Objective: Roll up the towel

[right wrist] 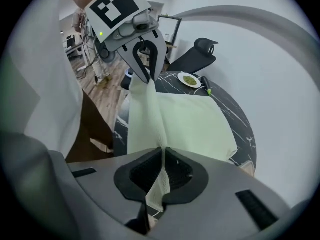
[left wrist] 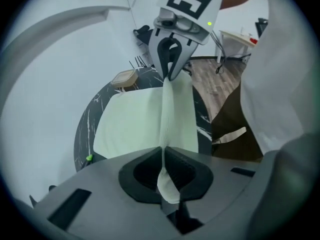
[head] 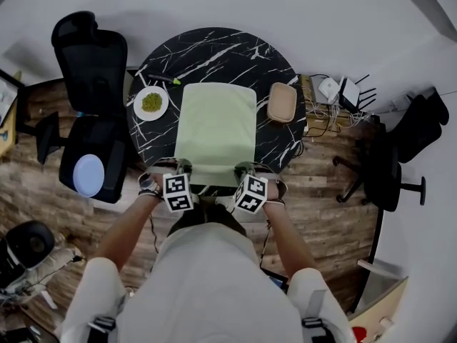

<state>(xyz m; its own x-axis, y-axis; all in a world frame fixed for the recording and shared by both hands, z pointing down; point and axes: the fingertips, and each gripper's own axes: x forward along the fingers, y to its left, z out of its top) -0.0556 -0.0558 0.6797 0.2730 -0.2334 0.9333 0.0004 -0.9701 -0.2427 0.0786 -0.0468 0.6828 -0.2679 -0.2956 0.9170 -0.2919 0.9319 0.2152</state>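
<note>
A round black marble table (head: 235, 52) is standing on a wood-plank floor (head: 328, 191), a black office chair (head: 93, 84) sitting at its left. A pale green towel (head: 216, 120) is lying flat across the table's middle. The left gripper (head: 183, 167) is clamping the towel's near-left corner, and the right gripper (head: 244, 168) is clamping its near-right corner. A white plate (head: 137, 104) of green food is resting left of the towel, a tan dish (head: 282, 102) right.

The right gripper (right wrist: 162, 153) clamps its jaws on a corner of the pale green cloth towel (right wrist: 185, 124); the towel's raised edge runs to the left gripper (right wrist: 147, 79), also pinching it; the rest lies on the round black marbled table (right wrist: 242, 121), near a white plate of green food (right wrist: 189, 80).
</note>
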